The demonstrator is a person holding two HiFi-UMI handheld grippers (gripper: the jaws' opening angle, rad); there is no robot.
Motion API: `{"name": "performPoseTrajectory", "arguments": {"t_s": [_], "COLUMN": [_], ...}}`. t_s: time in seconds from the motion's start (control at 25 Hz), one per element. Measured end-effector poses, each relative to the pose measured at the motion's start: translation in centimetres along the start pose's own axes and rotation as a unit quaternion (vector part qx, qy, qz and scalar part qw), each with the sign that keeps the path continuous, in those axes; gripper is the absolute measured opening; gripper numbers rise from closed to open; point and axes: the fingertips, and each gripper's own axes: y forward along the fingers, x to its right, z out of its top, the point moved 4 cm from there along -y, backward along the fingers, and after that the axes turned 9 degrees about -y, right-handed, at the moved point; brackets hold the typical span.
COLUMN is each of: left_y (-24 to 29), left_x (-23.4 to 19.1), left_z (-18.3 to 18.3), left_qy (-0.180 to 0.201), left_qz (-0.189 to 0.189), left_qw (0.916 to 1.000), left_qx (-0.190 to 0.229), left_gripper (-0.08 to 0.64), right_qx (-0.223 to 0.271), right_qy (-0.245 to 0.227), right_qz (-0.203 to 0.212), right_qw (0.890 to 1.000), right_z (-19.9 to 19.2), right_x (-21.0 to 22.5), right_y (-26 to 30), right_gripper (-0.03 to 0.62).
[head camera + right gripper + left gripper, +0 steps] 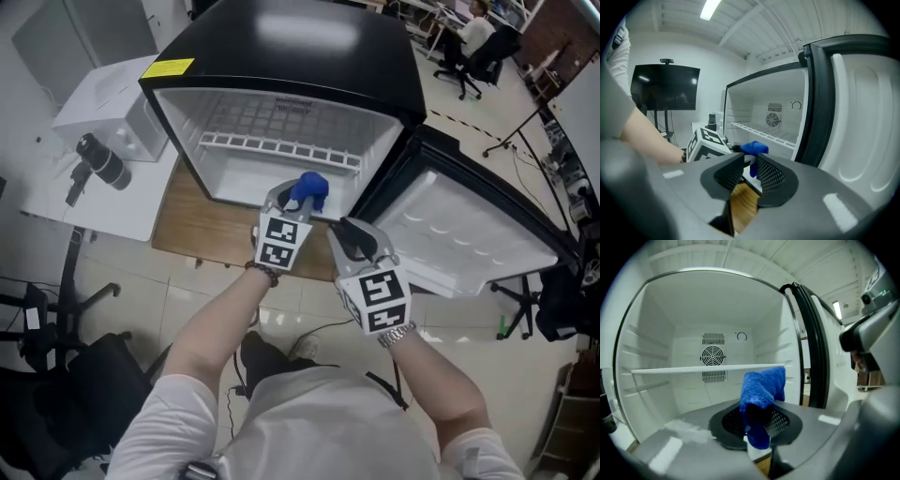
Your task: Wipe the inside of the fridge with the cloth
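The left gripper (757, 427) has its jaws drawn narrow and clamped on a blue cloth (761, 390). The cloth is pinched at its lower fold and bunches upward past the fingertips. The gripper points into the open fridge (281, 56), with the cloth at the mouth of the lower compartment. Just beyond and a little above the cloth, a white wire shelf (708, 369) spans the cabinet from wall to wall. Farther in, on the back wall, sits a round fan grille (712, 355) with slatted vents above and below it. To this gripper's right stands the black-edged fridge door (815, 348), swung open.

The right gripper (750, 171) is beside the left one, on its right and apart from it. Its jaws stand slightly apart with nothing held between them. Through the gap show the wooden table (743, 201) under the fridge and, beyond it, the blue cloth. Ahead and to its left lies the fridge interior; close on its right is the white inner lining of the door.
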Motion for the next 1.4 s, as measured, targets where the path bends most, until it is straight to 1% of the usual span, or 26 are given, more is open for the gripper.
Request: {"name": "performPoseTrajectory", "arguments": {"t_s": [0.2,0.36,0.52,0.6,0.8,1.0,1.2,1.32,1.4], "left_y": [-3.7,-6.1,-7.6,-8.4,-9.9,-11.1,-11.9,-12.2,-12.4], "left_x": [2.0,3.7,4.7,5.1,5.5,5.4,5.3,5.3,5.5], "left_z": [2.0,3.4,4.8,5.5,6.6,7.5,8.4,8.6,8.7], "left_qy": [0.013,0.02,0.027,0.033,0.049,0.049,0.052,0.039,0.03], "left_qz": [-0.029,-0.063,-0.094,-0.116,-0.186,-0.247,-0.3,-0.329,-0.349], "left_qw": [0.9994,0.9978,0.9951,0.9926,0.9813,0.9678,0.9523,0.9431,0.936], "left_qx": [0.009,0.011,0.015,0.014,0.004,-0.013,-0.023,-0.031,-0.035], "left_gripper": [0.052,0.052,0.052,0.054,0.058,0.06,0.06,0.06,0.061], "right_qx": [-0.012,-0.016,-0.012,-0.005,0.015,0.017,0.007,-0.002,-0.008], "right_qy": [-0.001,-0.002,-0.01,-0.016,-0.04,-0.081,-0.109,-0.123,-0.124], "right_qz": [0.009,0.017,0.027,0.034,0.039,0.024,-0.014,-0.046,-0.067], "right_qw": [1.0,1.0,1.0,0.999,0.998,0.996,0.994,0.991,0.99], "right_z": [-0.4,-0.2,0.3,0.7,2.2,3.5,4.2,4.4,4.4], "right_x": [0.4,0.5,0.2,0.0,-0.9,-2.3,-3.6,-4.2,-4.4], "right_y": [0.1,0.0,0.0,0.0,-0.4,-1.0,-1.3,-1.6,-2.0], "right_gripper": [0.123,0.16,0.175,0.176,0.176,0.175,0.155,0.131,0.12]}}
